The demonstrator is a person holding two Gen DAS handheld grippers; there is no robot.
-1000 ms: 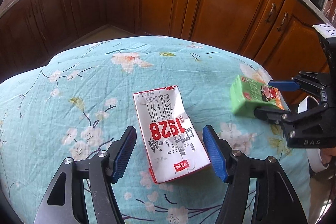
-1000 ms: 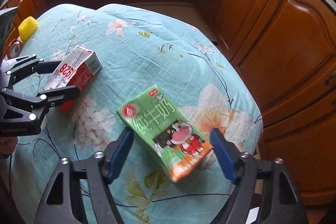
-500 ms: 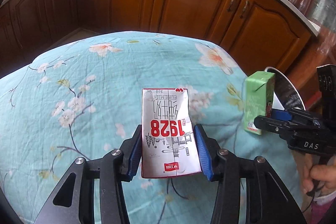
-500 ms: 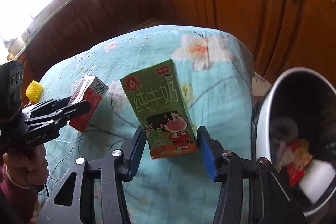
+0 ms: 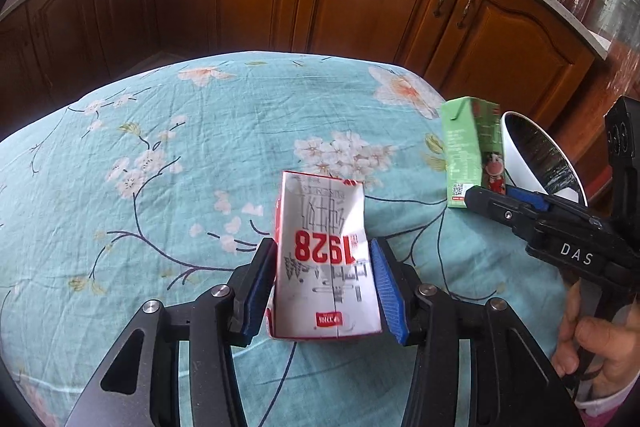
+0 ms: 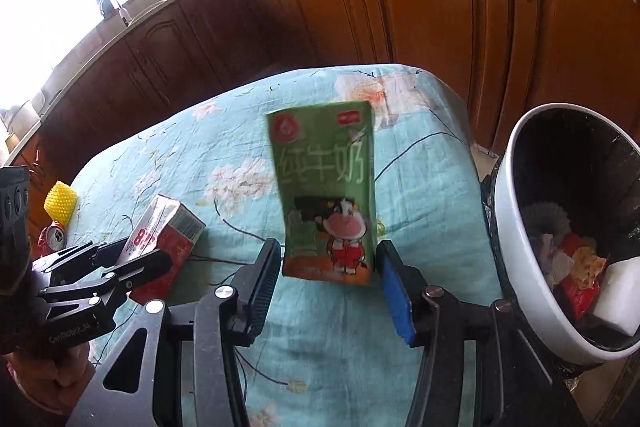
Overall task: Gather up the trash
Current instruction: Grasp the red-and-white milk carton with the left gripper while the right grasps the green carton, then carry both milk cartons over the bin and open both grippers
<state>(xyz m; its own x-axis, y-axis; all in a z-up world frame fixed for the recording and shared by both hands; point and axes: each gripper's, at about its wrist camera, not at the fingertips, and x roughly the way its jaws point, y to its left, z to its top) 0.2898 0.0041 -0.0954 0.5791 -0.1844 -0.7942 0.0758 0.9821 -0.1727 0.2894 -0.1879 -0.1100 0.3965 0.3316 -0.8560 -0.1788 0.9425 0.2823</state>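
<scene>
The left hand-held gripper (image 5: 323, 283) is closed on a crumpled white-and-red milk carton printed "1928" (image 5: 326, 259), its blue pads pressed flat against both sides, and holds it over the desk draped in a turquoise floral cloth (image 5: 168, 163).

The right hand-held gripper (image 6: 329, 285) carries an upright green milk carton with a cartoon cow (image 6: 326, 195) between its blue pads (image 6: 394, 293) — in its own view slim gaps show beside the carton, which is blurred, so whether the grip is firm cannot be told. This carton hangs above the cloth's right edge, just beside a white round trash bin with a black liner (image 6: 516, 227) that holds crumpled wrappers and a white block.

At the far left of the cloth lie a yellow foam net sleeve (image 6: 61, 205) and a red drink can (image 6: 52, 237), close together.
</scene>
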